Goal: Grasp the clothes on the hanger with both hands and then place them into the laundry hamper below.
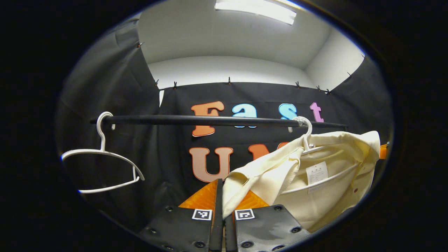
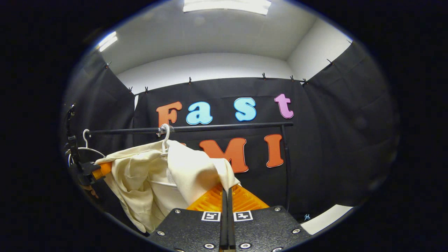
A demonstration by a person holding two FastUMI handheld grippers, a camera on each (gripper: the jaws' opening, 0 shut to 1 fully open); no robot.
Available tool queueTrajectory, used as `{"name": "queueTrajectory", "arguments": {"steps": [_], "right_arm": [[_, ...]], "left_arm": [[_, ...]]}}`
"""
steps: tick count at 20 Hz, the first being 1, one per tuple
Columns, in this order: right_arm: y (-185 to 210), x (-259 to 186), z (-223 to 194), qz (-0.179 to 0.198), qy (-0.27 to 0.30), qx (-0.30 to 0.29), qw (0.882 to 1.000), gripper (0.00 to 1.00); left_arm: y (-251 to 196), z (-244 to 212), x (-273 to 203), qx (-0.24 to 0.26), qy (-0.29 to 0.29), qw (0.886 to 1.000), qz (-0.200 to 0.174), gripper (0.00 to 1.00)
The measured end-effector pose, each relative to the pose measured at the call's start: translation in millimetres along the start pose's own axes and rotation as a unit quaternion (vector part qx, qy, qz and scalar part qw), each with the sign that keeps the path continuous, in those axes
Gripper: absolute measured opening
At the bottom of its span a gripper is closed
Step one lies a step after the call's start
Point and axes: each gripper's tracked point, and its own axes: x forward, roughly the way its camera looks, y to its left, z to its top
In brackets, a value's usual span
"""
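The shirt [image 1: 336, 182] is plain cream, with a white label [image 1: 317, 173] inside printed in fine dark text. Both hangers [image 1: 101, 154] are white. The rail [image 1: 217, 120] is black. The booth cloth [image 2: 336, 133] is black; the wall [image 2: 210, 68] above it and the ceiling [image 1: 227, 35] are white. Each gripper's black plates bear small black-and-white square markers [image 2: 241, 216].

Black horizontal rail [image 1: 217, 121] across mid-frame, bare white hanger [image 1: 105, 154] hooked at its left end, second hanger [image 1: 308, 140] at right end carrying cream garment [image 1: 315, 175], upright post [image 2: 285, 164] at rail's right end.
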Motion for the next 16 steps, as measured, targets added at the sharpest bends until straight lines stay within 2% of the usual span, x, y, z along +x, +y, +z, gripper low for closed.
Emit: {"name": "queueTrajectory", "arguments": {"steps": [4,7,16], "right_arm": [[-20.0,7.7,24.5,-0.008,-0.011,-0.012,1.0,0.0],[-32.5,16.4,29.6,-0.012,-0.001,-0.005,1.0,0.0],[-61.9,49.0,66.9,-0.032,-0.019,-0.043,0.998,0.0]], "left_arm": [[10.6,12.5,6.5,0.009,-0.01,1.0,0.014,0.1],[12.6,11.7,13.5,0.011,-0.01,1.0,0.012,0.1],[21.4,25.1,16.9,0.027,-0.02,0.999,0.011,0.1]]}}
